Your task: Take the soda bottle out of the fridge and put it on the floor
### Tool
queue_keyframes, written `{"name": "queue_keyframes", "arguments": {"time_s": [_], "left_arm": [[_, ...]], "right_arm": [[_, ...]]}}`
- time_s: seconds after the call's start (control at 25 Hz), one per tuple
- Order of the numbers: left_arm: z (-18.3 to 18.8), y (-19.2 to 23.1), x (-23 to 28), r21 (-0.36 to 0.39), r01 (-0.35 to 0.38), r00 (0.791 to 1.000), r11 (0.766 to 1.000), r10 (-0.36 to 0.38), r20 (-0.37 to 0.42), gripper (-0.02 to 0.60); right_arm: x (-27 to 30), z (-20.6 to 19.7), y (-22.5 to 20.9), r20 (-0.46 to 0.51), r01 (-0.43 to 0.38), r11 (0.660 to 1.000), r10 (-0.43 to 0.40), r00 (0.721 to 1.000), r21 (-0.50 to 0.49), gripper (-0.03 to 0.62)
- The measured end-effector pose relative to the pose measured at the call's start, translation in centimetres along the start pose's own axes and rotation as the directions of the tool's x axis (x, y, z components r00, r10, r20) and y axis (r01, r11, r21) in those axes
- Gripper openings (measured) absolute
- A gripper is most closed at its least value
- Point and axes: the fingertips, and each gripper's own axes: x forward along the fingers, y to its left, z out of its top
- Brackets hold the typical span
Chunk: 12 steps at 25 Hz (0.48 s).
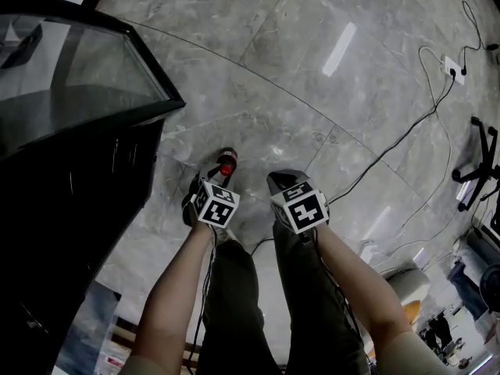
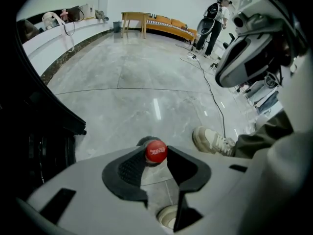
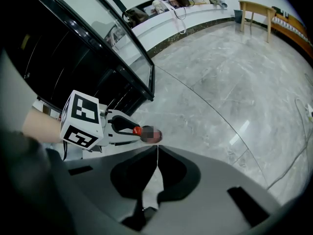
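A soda bottle (image 1: 226, 162) with a red cap (image 2: 156, 152) hangs upright just above the grey marble floor (image 1: 297, 76). My left gripper (image 1: 211, 176) is shut on its neck, and the cap shows between the two dark pads in the left gripper view. The bottle's body is hidden below the jaws. To its right, my right gripper (image 1: 280, 181) is shut with nothing in it, its jaws meeting in the right gripper view (image 3: 156, 149). That view also shows the left gripper (image 3: 120, 126) with the red cap (image 3: 137, 130). The black fridge (image 1: 70, 186) stands at the left.
The fridge's glass door (image 1: 78, 73) stands open over the floor at the upper left. Cables (image 1: 414, 123), a power strip (image 1: 451, 67) and a chair base (image 1: 483, 162) lie at the right. My shoe (image 2: 213, 141) is close by the bottle.
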Motion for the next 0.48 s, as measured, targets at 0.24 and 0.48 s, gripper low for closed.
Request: {"name": "queue_keyframes", "arguments": {"time_s": [0.24, 0.48], "left_arm": [[-2.0, 0.0, 1.2, -0.063, 0.028, 0.998, 0.998, -0.031, -0.052, 0.133], [-2.4, 0.9, 0.9, -0.193, 0.032, 0.997, 0.981, -0.044, -0.059, 0.137]], "right_arm": [[0.0, -0.2, 0.0, 0.010, -0.035, 0.997, 0.034, 0.999, 0.076, -0.003], [-0.2, -0.3, 1.3, 0.008, -0.045, 0.998, 0.045, 0.999, 0.033, -0.003]]}}
